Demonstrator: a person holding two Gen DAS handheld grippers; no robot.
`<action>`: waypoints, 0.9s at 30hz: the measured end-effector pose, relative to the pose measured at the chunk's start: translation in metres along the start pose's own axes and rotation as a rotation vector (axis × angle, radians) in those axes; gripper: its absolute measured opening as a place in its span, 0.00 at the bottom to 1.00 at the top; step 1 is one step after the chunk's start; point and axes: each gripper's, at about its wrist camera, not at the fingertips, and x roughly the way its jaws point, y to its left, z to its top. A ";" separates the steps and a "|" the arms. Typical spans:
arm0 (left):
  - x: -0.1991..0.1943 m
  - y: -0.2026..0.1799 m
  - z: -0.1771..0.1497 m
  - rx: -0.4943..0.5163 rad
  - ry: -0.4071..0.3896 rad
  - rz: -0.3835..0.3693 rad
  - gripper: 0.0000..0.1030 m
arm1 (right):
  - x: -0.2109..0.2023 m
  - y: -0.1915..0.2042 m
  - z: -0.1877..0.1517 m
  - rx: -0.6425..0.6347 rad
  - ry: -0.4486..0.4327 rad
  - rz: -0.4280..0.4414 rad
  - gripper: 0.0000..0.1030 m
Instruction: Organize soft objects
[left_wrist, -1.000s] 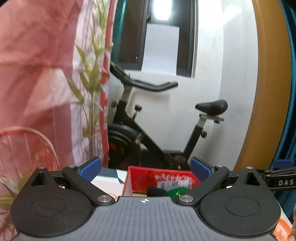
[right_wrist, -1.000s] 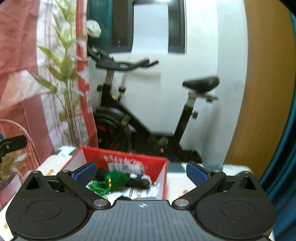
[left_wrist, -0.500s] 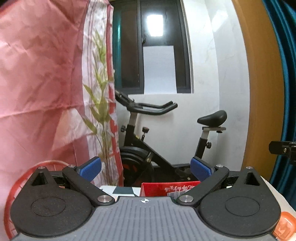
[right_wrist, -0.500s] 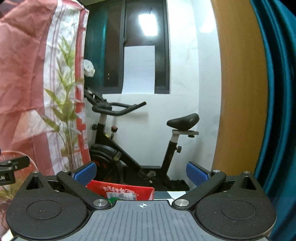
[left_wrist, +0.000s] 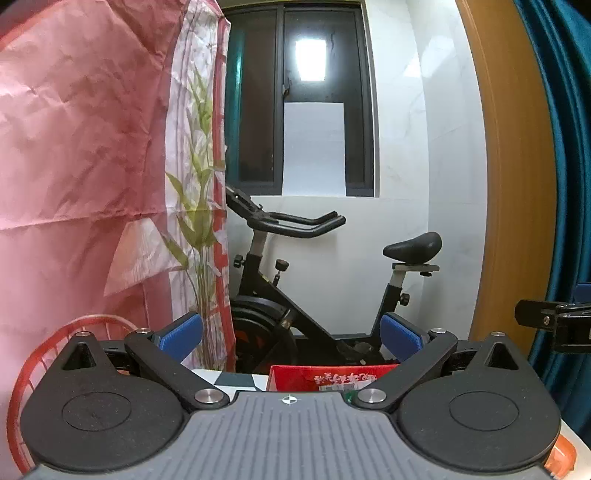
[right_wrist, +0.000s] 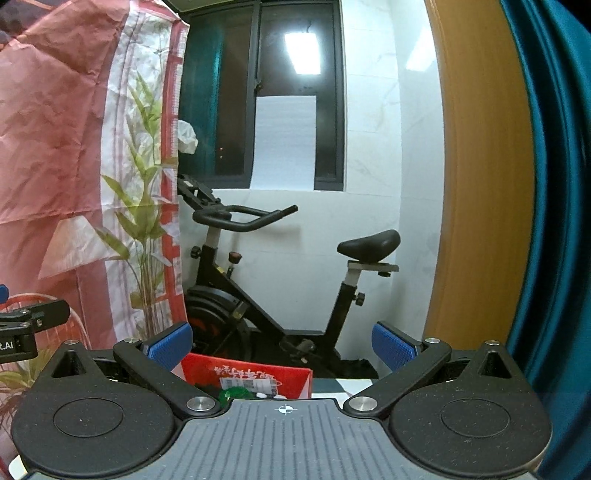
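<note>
Both views have tilted up since a second ago; the red box of soft objects now sits low between wide-open, empty right tongs; left tongs gape empty too, exercise bike behind

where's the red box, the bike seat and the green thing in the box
red box (right_wrist: 258, 373): right wrist view, on its printed back wall.
bike seat (left_wrist: 413, 245): left wrist view, on the middle of the black saddle.
green thing (right_wrist: 231, 395): right wrist view, on the part showing above the gripper body, inside the box.
</note>
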 end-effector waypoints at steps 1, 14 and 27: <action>0.001 0.000 -0.001 -0.002 0.005 -0.002 1.00 | 0.000 0.000 -0.001 0.001 0.000 -0.003 1.00; 0.007 0.004 -0.005 -0.019 0.047 -0.012 1.00 | 0.006 0.001 -0.003 0.010 0.021 -0.011 1.00; 0.011 0.007 -0.006 -0.028 0.066 -0.014 1.00 | 0.008 0.002 -0.005 0.014 0.029 -0.013 1.00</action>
